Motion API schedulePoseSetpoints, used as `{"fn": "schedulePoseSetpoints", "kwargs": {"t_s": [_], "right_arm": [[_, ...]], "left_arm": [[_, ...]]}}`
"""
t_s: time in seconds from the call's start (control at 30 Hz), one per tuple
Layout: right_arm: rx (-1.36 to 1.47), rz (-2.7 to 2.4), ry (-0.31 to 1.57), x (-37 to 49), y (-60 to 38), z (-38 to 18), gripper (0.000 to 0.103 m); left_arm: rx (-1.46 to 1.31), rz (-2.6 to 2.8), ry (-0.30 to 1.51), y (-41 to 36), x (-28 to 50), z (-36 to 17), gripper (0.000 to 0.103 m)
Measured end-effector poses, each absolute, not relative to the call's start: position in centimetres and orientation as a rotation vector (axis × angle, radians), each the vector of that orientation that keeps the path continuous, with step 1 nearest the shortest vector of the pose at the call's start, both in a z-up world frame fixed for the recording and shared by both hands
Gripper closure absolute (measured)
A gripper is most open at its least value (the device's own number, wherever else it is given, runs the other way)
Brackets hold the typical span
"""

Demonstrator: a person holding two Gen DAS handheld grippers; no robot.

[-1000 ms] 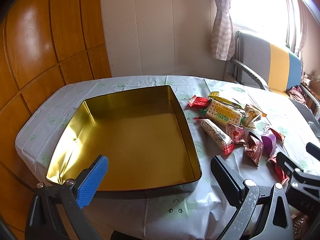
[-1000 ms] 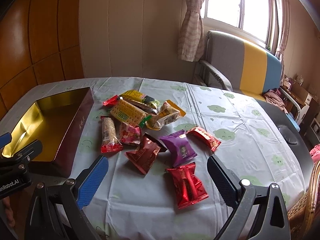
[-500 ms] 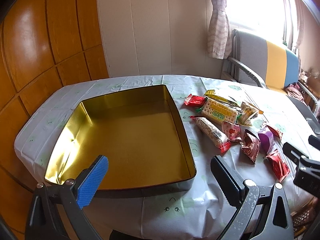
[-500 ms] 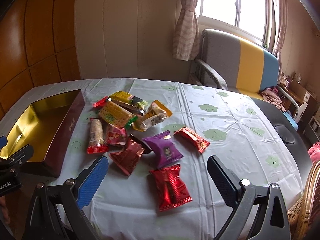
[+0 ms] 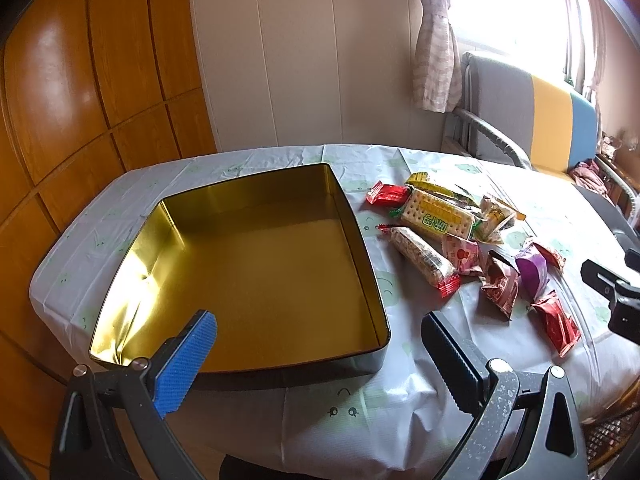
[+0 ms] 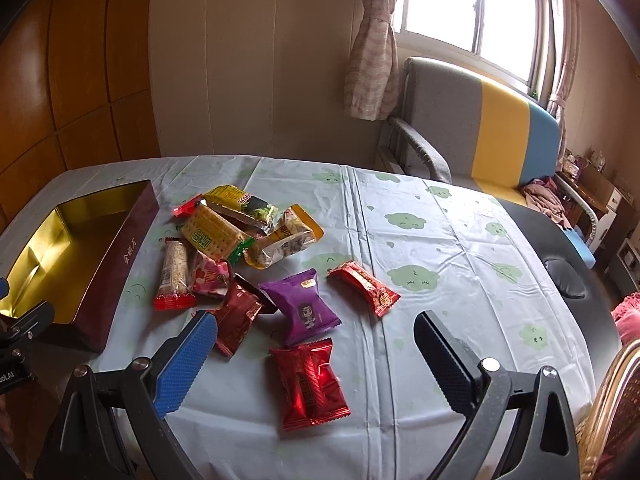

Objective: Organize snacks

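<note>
An empty gold-lined tin (image 5: 256,272) sits on the left of the table; it also shows in the right wrist view (image 6: 132,248). Several wrapped snacks lie to its right: a cracker pack (image 6: 212,232), a long bar (image 6: 174,268), a purple packet (image 6: 306,306), a shiny red packet (image 6: 310,384) and others. My left gripper (image 5: 320,356) is open and empty over the tin's near edge. My right gripper (image 6: 316,360) is open and empty, just above the shiny red packet.
The table has a pale cloth with green prints (image 6: 460,260). A grey, yellow and blue armchair (image 6: 480,132) stands behind the table at the right. A wooden wall (image 5: 80,100) is at the left. A wicker chair edge (image 6: 612,412) is at the near right.
Both grippers have drawn back and up a little, so the tin and snacks sit farther away. Both stay open. No snack has moved.
</note>
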State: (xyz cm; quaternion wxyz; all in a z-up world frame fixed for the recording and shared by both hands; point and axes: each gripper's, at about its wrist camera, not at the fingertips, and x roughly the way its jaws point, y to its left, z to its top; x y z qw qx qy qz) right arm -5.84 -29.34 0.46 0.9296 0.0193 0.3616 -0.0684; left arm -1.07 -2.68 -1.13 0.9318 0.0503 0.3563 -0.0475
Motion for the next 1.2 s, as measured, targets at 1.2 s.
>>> {"fn": "schedulePoseSetpoints", "kwargs": {"t_s": [1.2], "right_arm": [[-0.076, 0.345, 1.127, 2.1, -33.2, -4.4, 0.019]], "left_arm": [[0.031, -0.39, 0.83, -6.2, 1.9, 1.3, 0.016]]}}
